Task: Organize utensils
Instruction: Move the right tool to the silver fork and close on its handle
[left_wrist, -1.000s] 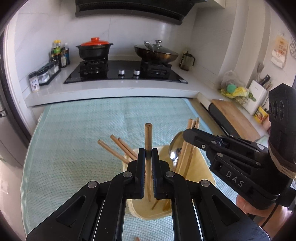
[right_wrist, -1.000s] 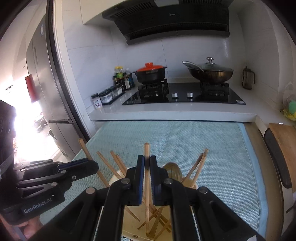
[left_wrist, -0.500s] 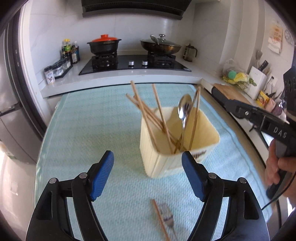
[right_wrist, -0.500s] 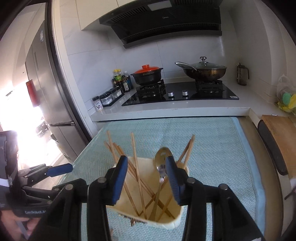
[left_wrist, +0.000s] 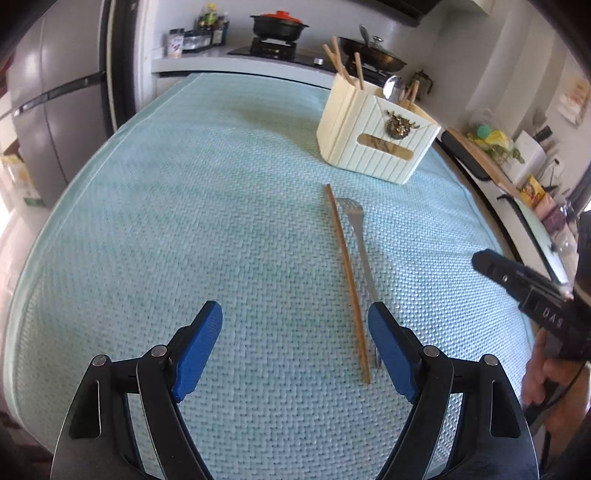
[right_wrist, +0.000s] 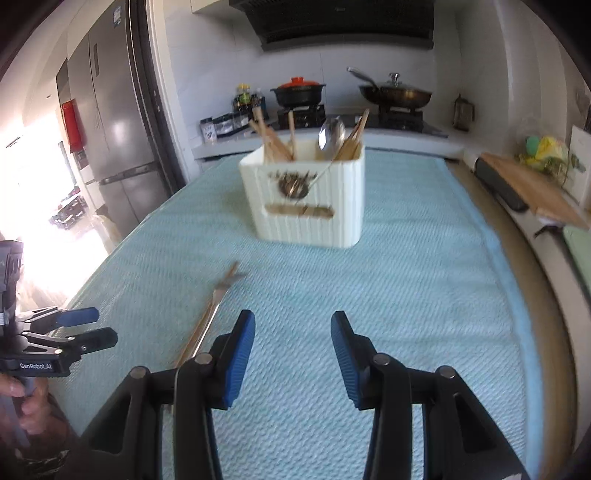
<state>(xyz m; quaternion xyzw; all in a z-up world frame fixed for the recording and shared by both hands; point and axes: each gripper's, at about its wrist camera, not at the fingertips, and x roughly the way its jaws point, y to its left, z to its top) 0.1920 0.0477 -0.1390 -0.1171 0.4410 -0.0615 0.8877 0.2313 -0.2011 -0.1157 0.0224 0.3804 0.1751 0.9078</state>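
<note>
Left gripper (left_wrist: 295, 328): fingers spread, empty, above the mat (left_wrist: 184, 221).
Right gripper (right_wrist: 291, 343): spread, empty.
Chopstick (left_wrist: 347, 273), fork (left_wrist: 364, 254): side by side, near the left gripper's right finger.
Holder (left_wrist: 373, 136): beyond.

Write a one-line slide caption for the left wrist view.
Open left gripper hovers near a chopstick and fork before the utensil holder.

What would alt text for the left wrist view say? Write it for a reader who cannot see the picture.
The open left gripper hovers over a teal woven mat, where one wooden chopstick and a metal fork lie side by side. Beyond them stands a cream utensil holder with chopsticks and a spoon; the right gripper shows at the right edge.
</note>
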